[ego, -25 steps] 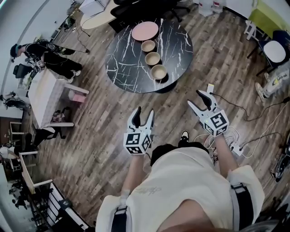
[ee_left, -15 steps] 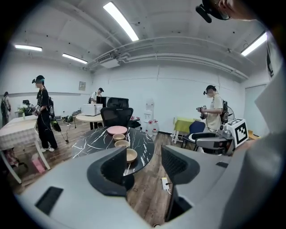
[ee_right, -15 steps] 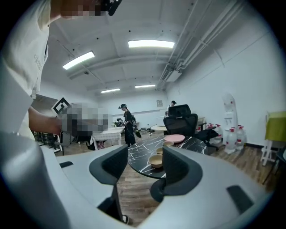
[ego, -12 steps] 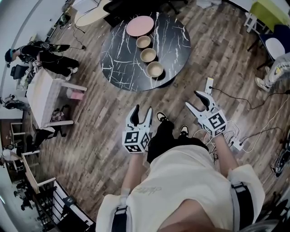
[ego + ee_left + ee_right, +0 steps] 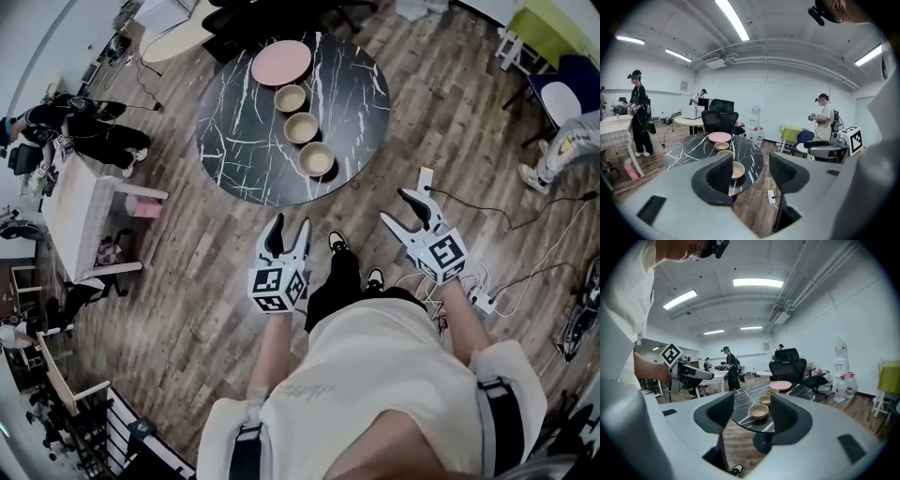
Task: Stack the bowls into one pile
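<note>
Three bowls [image 5: 301, 127] line up from the round table's [image 5: 225, 141] middle to its 5 o'clock edge, with a pink plate [image 5: 280, 63] at 12. The left claw [image 5: 290, 225] and right claw [image 5: 401, 208] both gape wide and empty over open wooden floor [image 5: 187, 281], well apart from the table.

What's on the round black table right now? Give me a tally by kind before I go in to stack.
Tan bowls: 3, in a row, none stacked yet
Pink plate: 1
Total: 4 things on the table
</note>
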`<state>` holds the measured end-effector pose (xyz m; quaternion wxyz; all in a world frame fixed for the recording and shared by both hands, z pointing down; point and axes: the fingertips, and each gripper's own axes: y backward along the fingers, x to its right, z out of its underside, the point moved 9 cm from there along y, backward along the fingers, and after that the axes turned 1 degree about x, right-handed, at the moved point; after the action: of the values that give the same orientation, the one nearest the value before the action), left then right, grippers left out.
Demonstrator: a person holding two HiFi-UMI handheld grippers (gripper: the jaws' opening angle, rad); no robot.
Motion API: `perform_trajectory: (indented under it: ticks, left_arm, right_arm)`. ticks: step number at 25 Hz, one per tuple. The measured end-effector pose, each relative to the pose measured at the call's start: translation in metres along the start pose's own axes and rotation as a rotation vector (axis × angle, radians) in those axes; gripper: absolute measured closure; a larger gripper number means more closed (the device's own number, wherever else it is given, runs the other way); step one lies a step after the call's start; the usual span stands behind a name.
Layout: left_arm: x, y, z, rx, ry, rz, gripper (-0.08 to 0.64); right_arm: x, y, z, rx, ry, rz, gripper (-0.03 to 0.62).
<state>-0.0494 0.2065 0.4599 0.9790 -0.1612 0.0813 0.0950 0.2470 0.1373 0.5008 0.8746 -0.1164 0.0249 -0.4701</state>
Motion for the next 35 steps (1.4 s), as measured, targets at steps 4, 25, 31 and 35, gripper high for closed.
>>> perform_trajectory:
  ticks: [4, 25, 31, 35]
  left_arm:
    - [-0.014, -0.024, -0.008, 0.000, 0.027, 0.020, 0.299]
    - [-0.124, -0.133, -0.058, 0.009, 0.024, 0.158, 0.301]
    - [-0.138, -0.143, -0.062, -0.024, -0.005, 0.196, 0.301]
    - [-0.140, -0.149, -0.064, -0.030, -0.033, 0.207, 0.301]
  right_arm:
    - [0.013, -0.019, -0.008, -0.021, 0.003, 0.009, 0.353]
    - [0.044, -0.153, -0.072, -0.063, 0.073, 0.093, 0.353]
    - [0.034, -0.178, -0.074, -0.076, 0.077, 0.080, 0.353]
    - [0.032, -0.186, -0.074, -0.093, 0.105, 0.062, 0.353]
